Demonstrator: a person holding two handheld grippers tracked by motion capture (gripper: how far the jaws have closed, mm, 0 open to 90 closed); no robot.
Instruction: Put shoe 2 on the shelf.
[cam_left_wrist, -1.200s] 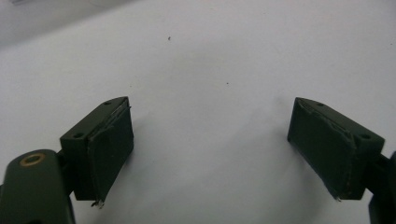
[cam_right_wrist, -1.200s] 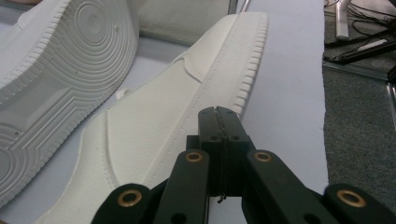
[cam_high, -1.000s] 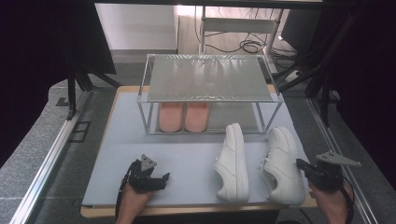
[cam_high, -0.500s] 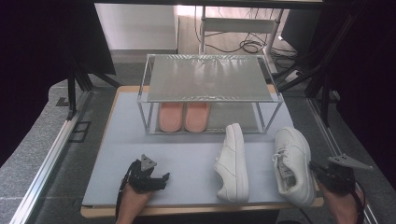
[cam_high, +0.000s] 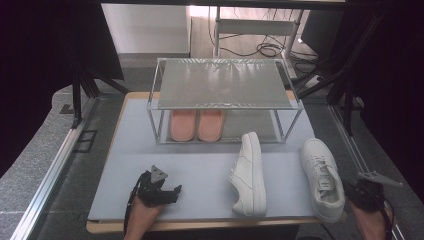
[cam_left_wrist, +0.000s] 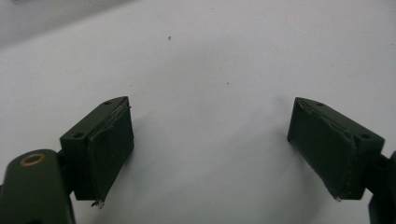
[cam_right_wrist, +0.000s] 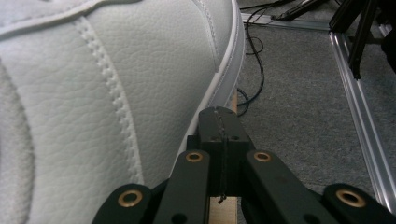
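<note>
A: Noting right white sneaker (cam_high: 322, 179) lying at about 4 o'clock on the tabletop (cam_high: 200, 170), toe pointing toward the rack (cam_high: 225, 100), heel overhanging the near edge slightly. Second white sneaker (cam_high: 248, 175) tipped on its side just left of it, apart.

B: Logging right hand-held gripper (cam_high: 367, 192) sitting just beside the heel, at the sneaker's 4 o'clock. Jaws pressed together in the right gripper view (cam_right_wrist: 219, 126), nothing pinched between them; tips sitting just beside the sole rim, contact hard to tell.

A: Recording left hand-held gripper (cam_high: 159, 192) resting near 7 o'clock on the tabletop, jaws spread wide, only bare surface between them (cam_left_wrist: 210, 140).

B: Judging handling: leather-like upper (cam_right_wrist: 116, 93) looking soft and yielding, sole stiffer, overall fairly light. Smooth surface likely slipping under a shallow pinch.

A: Suggesting taking hold at the heel collar or the rim by the opening, one jaw inside, one outside; toe too broad for the jaws.

B: Noting pink slippers (cam_high: 196, 124) already occupying the left of the rack's lower shelf, at 12 o'clock from the sneakers.
</note>
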